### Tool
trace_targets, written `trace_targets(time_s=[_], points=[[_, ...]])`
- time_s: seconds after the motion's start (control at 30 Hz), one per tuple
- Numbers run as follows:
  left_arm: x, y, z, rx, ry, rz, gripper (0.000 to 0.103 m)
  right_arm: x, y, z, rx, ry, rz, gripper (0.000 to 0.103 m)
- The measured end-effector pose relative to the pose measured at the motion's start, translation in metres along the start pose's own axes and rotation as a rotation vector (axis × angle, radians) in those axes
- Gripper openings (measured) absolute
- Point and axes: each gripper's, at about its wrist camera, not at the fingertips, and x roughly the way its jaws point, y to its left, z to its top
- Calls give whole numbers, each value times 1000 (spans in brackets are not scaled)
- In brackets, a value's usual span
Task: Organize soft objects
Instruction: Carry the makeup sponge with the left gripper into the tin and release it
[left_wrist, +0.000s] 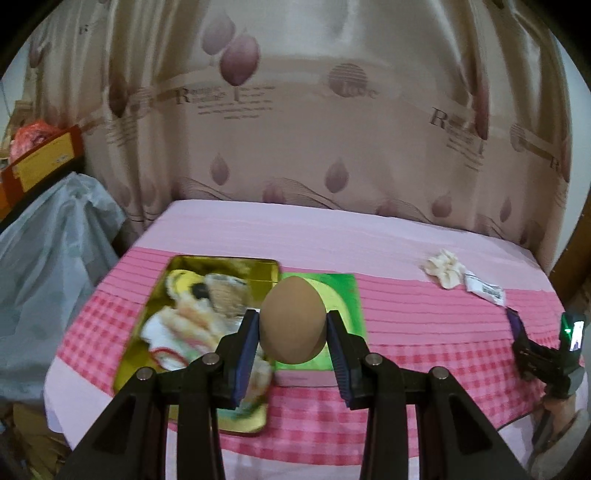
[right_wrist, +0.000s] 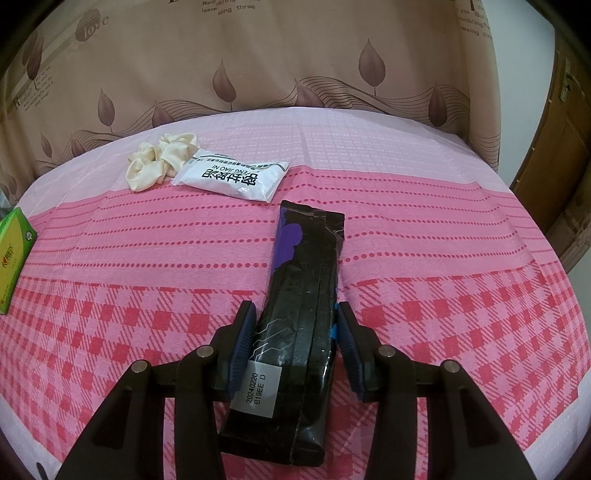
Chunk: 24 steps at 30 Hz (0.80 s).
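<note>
My left gripper (left_wrist: 291, 334) is shut on a brown egg-shaped sponge (left_wrist: 292, 319) and holds it above the table, over the gap between a gold tin tray (left_wrist: 221, 264) and a green box (left_wrist: 341, 295). The tray holds several soft cloth items (left_wrist: 195, 317). My right gripper (right_wrist: 295, 332) is shut on a long black and purple packet (right_wrist: 303, 295), which lies on the pink tablecloth. The right gripper also shows in the left wrist view (left_wrist: 546, 347). A cream scrunchie (right_wrist: 159, 162) and a white sachet (right_wrist: 232, 179) lie beyond the packet.
The table has a pink checked cloth (right_wrist: 110, 258) and its far edge meets a beige curtain (left_wrist: 295, 129). A grey plastic bag (left_wrist: 48, 251) and an orange box (left_wrist: 40, 158) sit off the table's left side. A wooden door (right_wrist: 554, 155) is at the right.
</note>
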Motion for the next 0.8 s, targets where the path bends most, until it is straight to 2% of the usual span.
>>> trace_targets(time_s=[0.53, 0.8], points=[[3, 82, 9, -75, 17, 115, 37, -1, 1, 0, -2, 0, -4, 42], [32, 110, -13, -118, 111, 135, 37, -1, 1, 0, -4, 0, -6, 42]])
